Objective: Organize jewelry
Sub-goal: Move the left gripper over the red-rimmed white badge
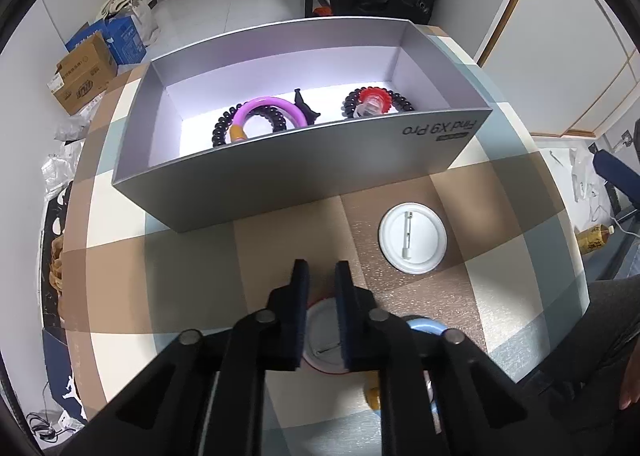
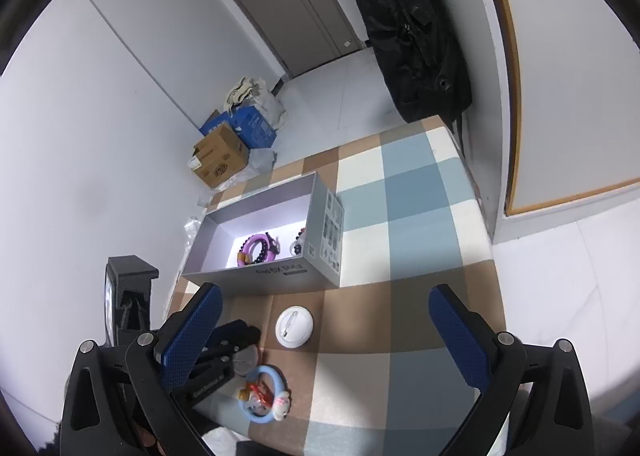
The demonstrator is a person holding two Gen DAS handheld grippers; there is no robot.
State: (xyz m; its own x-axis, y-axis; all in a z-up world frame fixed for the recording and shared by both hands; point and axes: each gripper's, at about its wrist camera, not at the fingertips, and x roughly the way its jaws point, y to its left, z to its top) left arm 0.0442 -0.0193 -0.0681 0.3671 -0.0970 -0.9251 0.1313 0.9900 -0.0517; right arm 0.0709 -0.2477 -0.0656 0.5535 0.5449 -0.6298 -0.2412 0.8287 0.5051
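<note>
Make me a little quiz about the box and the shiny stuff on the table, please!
1. True or false: the purple bracelet lies inside the grey box.
2. What lies on the tablecloth face down, pin showing? A) white badge B) spoon C) watch
3. Which gripper has its fingers spread wide, holding nothing: the left gripper or the right gripper?

Key: 1 true; 2 A; 3 right.
</note>
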